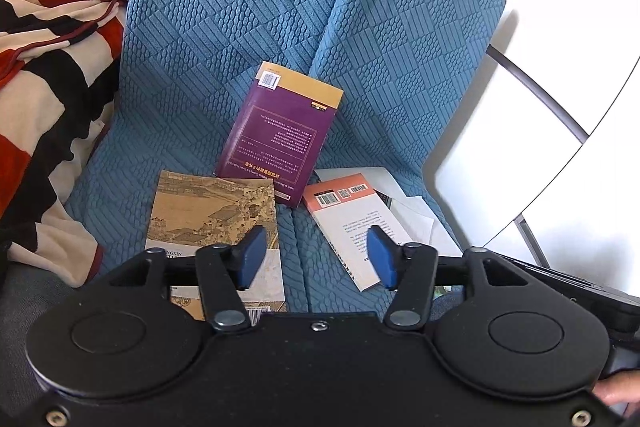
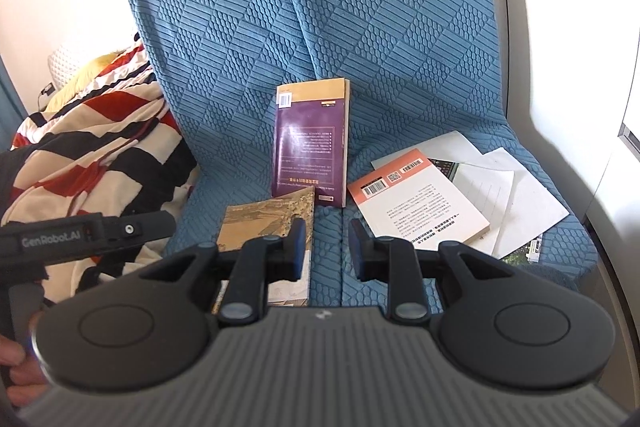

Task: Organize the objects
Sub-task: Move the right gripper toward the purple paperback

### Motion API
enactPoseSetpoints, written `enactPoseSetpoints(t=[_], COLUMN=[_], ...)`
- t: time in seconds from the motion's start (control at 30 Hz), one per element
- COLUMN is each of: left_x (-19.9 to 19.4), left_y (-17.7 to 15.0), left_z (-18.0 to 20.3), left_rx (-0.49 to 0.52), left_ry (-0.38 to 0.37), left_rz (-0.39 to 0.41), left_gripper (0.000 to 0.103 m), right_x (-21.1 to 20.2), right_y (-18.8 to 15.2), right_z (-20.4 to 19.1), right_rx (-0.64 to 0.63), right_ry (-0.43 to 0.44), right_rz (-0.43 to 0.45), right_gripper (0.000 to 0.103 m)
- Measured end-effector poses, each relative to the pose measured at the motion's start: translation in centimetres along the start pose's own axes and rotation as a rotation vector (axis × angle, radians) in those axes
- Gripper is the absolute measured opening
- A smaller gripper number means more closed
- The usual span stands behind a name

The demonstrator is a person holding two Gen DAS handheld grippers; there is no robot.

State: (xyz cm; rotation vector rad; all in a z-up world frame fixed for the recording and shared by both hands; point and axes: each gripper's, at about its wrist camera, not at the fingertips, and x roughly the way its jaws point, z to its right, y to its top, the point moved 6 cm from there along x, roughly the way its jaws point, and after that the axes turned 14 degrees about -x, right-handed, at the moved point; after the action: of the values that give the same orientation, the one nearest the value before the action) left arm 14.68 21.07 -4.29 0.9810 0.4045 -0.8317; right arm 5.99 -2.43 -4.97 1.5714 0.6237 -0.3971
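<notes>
Three books lie on a blue sofa seat (image 1: 200, 131). A purple book (image 1: 280, 131) leans against the backrest, back cover up; it also shows in the right wrist view (image 2: 308, 147). A tan book with an old painting (image 1: 208, 211) lies at front left (image 2: 268, 219). A white book with an orange top band (image 1: 352, 223) lies at the right (image 2: 416, 203), on loose white papers (image 2: 520, 203). My left gripper (image 1: 316, 257) is open and empty above the seat's front. My right gripper (image 2: 326, 251) is open and empty too, over the seam between the cushions.
A red, black and cream striped blanket (image 1: 44, 79) is heaped at the sofa's left (image 2: 92, 155). A white wall and grey rail (image 1: 540, 95) stand to the right. The other gripper's body (image 2: 80, 235) shows at the left of the right wrist view.
</notes>
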Motion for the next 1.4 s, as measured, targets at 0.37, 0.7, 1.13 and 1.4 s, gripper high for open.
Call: enactPoseSetpoints(t=[0.37, 0.7, 1.13, 1.4], left_x=[-0.2, -0.5, -1.9, -2.4], left_y=[-0.1, 0.0, -0.2, -0.1], left_z=[0.6, 0.6, 1.3, 2.5], left_rx=[0.006, -0.016, 0.001, 0.012], left_ry=[-0.007, -0.001, 0.018, 0.022], left_rz=[0.016, 0.032, 0.063, 0.090], left_gripper=[0.092, 0.103, 0.103, 0.103], right_x=[-0.1, 0.1, -0.9, -1.5], right_y=[0.0, -0.5, 0.1, 0.0], right_z=[0.9, 1.0, 1.1, 0.6], right_rx=[0.017, 0.006, 0.010, 0.000], right_ry=[0.003, -0.006, 0.003, 0.018], right_rz=[0.004, -0.020, 0.002, 0.020], right_gripper=[0.087, 0.090, 0.090, 0.090])
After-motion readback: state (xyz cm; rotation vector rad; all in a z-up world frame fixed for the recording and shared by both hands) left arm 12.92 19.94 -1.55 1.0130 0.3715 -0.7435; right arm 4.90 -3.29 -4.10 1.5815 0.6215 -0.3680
